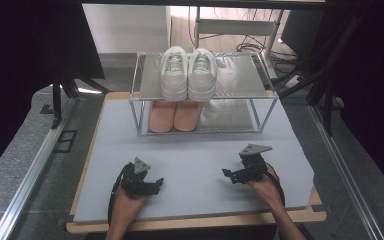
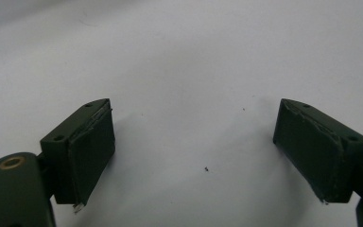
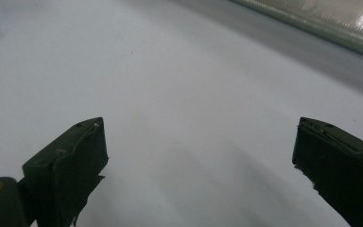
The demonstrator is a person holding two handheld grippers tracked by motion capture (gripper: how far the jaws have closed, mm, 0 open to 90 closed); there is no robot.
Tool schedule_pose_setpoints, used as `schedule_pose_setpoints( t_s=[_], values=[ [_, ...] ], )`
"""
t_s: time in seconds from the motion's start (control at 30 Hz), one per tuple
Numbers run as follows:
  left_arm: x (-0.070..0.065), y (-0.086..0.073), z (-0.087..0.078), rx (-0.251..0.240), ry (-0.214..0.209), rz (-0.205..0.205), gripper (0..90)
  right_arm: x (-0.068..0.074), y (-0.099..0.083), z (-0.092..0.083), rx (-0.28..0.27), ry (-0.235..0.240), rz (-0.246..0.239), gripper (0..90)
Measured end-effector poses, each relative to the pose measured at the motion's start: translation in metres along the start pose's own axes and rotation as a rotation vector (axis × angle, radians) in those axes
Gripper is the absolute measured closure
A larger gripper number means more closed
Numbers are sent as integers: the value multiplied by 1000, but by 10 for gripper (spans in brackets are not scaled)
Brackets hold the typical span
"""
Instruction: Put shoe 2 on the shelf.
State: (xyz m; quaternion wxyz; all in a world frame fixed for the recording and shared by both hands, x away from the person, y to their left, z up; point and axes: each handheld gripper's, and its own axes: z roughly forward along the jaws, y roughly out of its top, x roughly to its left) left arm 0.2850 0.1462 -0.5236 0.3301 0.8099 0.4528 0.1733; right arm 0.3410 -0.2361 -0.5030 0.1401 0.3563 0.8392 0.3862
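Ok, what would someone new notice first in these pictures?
First, the white sneakers side by side on the top shelf of the metal shoe rack, with pink slippers on the shelf beneath. Then the left gripper and right gripper, both open, low over the grey mat.

Both black tongs (image 1: 156, 183) (image 1: 228, 174) carry grey three-cornered plates, black cables and worn jaw pads.

Sneakers (image 1: 188, 74) on rack (image 1: 240, 75) top shelf, slippers (image 1: 174, 115) below; rack behind mat (image 1: 195, 165).
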Motion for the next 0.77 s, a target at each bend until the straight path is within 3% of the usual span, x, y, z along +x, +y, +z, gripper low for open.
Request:
schedule_pose_setpoints(
  t_s=[0.33, 0.47, 0.77],
  values=[
    [0, 0, 0, 0, 0, 0, 137, 3, -16, 11, 37, -18, -11, 47],
    [0, 0, 0, -1, 1, 0, 137, 6, -15, 13, 52, -37, -39, 57],
    [0, 0, 0, -1, 0, 0, 137, 5, -16, 13, 55, -26, -29, 54]
  ],
)
